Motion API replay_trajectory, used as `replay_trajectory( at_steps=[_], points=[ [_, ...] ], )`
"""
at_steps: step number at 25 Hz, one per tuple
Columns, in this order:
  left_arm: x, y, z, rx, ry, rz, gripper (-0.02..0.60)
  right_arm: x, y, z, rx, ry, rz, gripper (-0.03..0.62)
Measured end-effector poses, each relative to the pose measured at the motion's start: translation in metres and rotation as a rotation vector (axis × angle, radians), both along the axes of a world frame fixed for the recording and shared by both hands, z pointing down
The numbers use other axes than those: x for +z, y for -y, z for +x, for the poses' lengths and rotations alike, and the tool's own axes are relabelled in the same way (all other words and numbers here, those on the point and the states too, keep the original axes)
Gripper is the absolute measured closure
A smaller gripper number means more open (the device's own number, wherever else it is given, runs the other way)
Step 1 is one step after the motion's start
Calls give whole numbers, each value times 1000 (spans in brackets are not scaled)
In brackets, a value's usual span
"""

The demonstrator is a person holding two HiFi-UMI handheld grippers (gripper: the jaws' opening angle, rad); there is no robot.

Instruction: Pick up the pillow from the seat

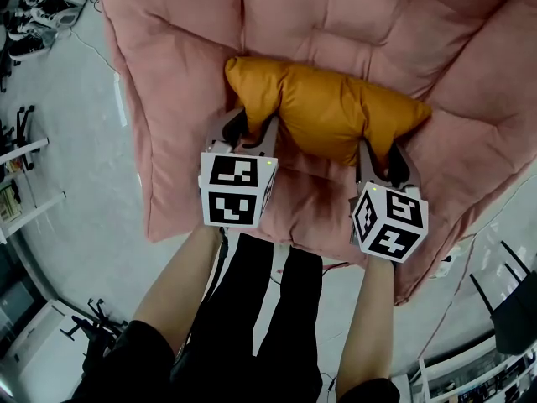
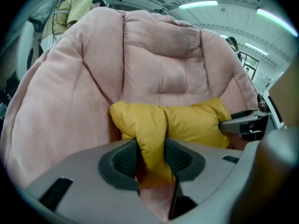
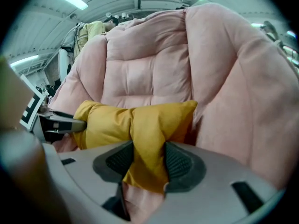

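Head view: the yellow pillow (image 1: 323, 112) lies across the middle of the frame on the pink padded seat (image 1: 185, 74), its long side running left to right. The left gripper (image 1: 253, 126) bites its near edge at the left end and the right gripper (image 1: 380, 151) does the same at the right end. In the left gripper view the fingers (image 2: 125, 158) are closed on a bunched fold of yellow cloth. The right gripper view shows the same thing, its fingers (image 3: 178, 164) squeezing a thick fold.

Each grip looks to hold only a pinch of soft cover and stuffing, so a quick lift may let the cloth slide out. If one hand rises ahead of the other, the pillow would likely twist and sag. Pink seat cover lies just under the yellow fold at both grippers and might get caught and dragged up too.

The seat's tall padded back rises behind the pillow and its sides curve in close beside each end. The person's black-trousered legs (image 1: 268, 309) fill the lower centre, and pale floor (image 1: 75, 141) shows at left.
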State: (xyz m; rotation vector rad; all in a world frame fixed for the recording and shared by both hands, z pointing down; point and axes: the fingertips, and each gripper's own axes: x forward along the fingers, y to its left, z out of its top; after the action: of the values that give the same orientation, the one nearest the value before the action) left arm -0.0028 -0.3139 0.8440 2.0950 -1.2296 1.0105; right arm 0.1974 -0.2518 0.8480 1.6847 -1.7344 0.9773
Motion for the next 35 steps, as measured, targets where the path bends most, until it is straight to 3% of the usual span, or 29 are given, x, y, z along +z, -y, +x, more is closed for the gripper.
replay_trajectory(
  at_steps=[20, 35],
  points=[
    [-61, -14, -7, 28, -28, 146, 431, -54, -20, -9, 18, -48, 123, 395],
    [-200, -16, -9, 18, -72, 315, 431, -193, -22, -10, 33, -88, 308, 395]
  ],
)
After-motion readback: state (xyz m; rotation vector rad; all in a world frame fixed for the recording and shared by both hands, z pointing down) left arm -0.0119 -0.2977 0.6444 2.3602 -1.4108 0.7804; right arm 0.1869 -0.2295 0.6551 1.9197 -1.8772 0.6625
